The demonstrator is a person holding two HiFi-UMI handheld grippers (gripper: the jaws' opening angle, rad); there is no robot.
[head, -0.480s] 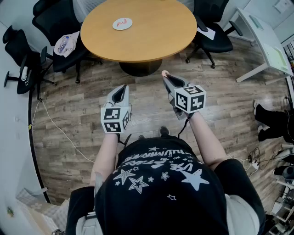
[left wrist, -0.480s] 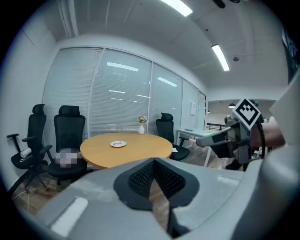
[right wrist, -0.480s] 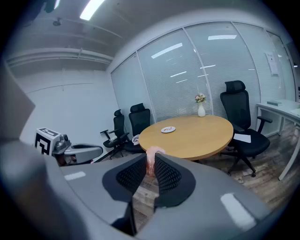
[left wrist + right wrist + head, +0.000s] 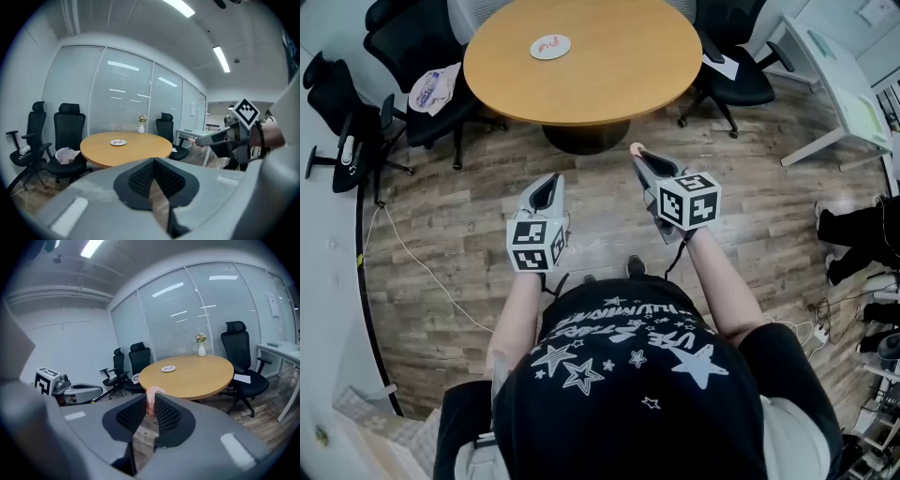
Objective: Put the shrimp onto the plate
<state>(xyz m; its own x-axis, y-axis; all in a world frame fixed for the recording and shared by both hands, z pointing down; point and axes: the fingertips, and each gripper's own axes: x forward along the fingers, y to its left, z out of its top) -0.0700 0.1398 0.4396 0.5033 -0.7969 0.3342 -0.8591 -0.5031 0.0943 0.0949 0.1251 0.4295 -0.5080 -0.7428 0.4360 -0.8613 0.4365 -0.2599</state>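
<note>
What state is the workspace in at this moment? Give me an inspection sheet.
Surface: round wooden table, ahead of the person.
Job's things: plate on the table, something red on it; shrimp in the right gripper.
Clutter: vase at the table's far edge; paper on a chair seat.
Grippers: right gripper shut on the shrimp; left gripper shut, empty.
Cables: white cable on the floor.
Surroundings: black office chairs, white desk.

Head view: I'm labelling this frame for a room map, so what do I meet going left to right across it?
From the left: black chair → white bag → plate → right gripper, shut on the shrimp → paper → white desk.
</note>
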